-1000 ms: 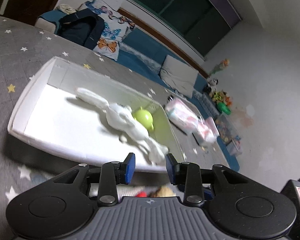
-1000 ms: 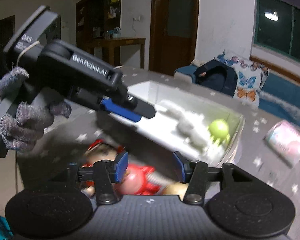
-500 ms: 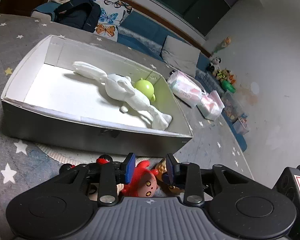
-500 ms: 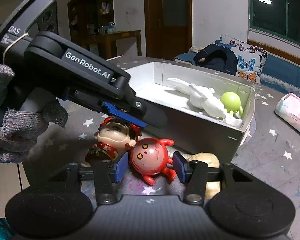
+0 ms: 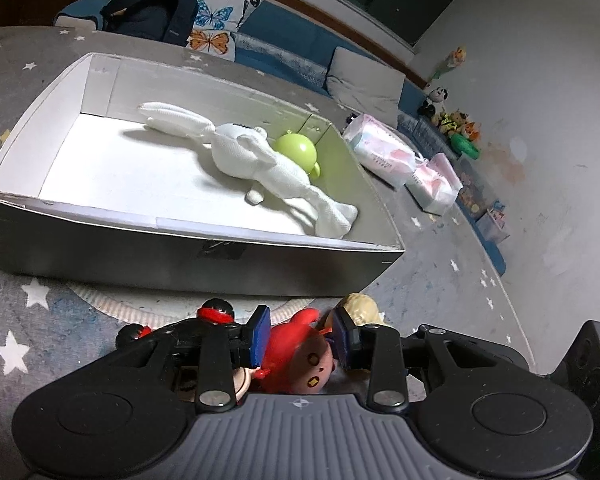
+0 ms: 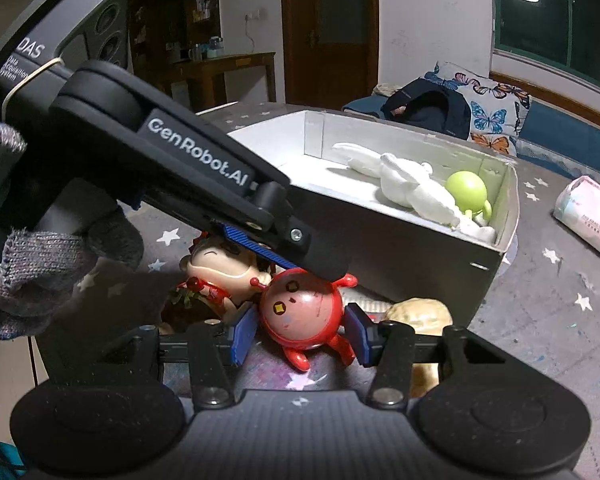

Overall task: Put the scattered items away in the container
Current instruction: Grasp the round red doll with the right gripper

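A grey box (image 5: 188, 258) (image 6: 428, 248) holds a white plush rabbit (image 5: 256, 160) (image 6: 412, 188) and a green ball toy (image 5: 298, 150) (image 6: 466, 192). In front of it on the star-patterned mat lie a red round toy (image 5: 304, 356) (image 6: 302, 312), a big-headed doll (image 6: 220, 264) and a beige toy (image 5: 360, 308) (image 6: 420, 314). My left gripper (image 5: 300, 336) is open with its jaws either side of the red toy; it also shows in the right wrist view (image 6: 288, 252), touching the toy's top. My right gripper (image 6: 300, 338) is open around the same toy.
Two pink-white tissue packs (image 5: 384, 152) (image 6: 590, 216) lie on the mat right of the box. A sofa with a dark backpack (image 5: 152, 16) and butterfly cushion (image 5: 216, 24) stands behind. Small toys (image 5: 456, 128) line the far wall.
Both grippers have dropped from above the box to the mat in front of it and closed in on the red toy. The toys on the mat have not moved.
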`<state>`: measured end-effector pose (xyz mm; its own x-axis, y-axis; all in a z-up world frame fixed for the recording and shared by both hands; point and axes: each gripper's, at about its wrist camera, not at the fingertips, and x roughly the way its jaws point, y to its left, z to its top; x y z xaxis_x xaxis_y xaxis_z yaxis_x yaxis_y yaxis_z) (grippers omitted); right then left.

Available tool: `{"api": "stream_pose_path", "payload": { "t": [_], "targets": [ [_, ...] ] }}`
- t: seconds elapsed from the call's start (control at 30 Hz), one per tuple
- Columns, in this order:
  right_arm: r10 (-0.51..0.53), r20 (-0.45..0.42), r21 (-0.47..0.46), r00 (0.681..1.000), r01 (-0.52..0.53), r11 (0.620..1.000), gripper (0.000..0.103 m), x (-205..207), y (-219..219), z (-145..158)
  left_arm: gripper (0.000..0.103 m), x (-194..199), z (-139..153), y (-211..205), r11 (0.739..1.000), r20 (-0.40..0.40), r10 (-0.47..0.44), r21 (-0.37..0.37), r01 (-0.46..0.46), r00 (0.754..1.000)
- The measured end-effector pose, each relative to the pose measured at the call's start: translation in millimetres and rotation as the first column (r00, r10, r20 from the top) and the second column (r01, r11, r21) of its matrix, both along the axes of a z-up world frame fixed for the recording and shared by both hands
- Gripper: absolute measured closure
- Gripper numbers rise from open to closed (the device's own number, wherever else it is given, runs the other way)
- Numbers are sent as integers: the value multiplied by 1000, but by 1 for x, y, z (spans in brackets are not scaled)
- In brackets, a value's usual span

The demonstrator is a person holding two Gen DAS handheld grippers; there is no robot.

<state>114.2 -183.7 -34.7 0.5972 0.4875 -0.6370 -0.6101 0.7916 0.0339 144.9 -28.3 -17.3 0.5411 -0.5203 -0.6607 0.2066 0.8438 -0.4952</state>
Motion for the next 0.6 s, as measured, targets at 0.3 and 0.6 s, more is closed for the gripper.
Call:
{"api": "stream_pose_path", "payload": {
  "t": [0.3,0.6],
  "targets": [
    [-11,-3,9,1000,11,1000,56,-3,-1,-1,67,-1,-1,-1,1000,5,-11,20,11,1000],
    [-15,49,22,999,14,1000,56,-14,-13,24,67,-12,27,-2,999,66,-28,-29,30,997]
  ]
}}
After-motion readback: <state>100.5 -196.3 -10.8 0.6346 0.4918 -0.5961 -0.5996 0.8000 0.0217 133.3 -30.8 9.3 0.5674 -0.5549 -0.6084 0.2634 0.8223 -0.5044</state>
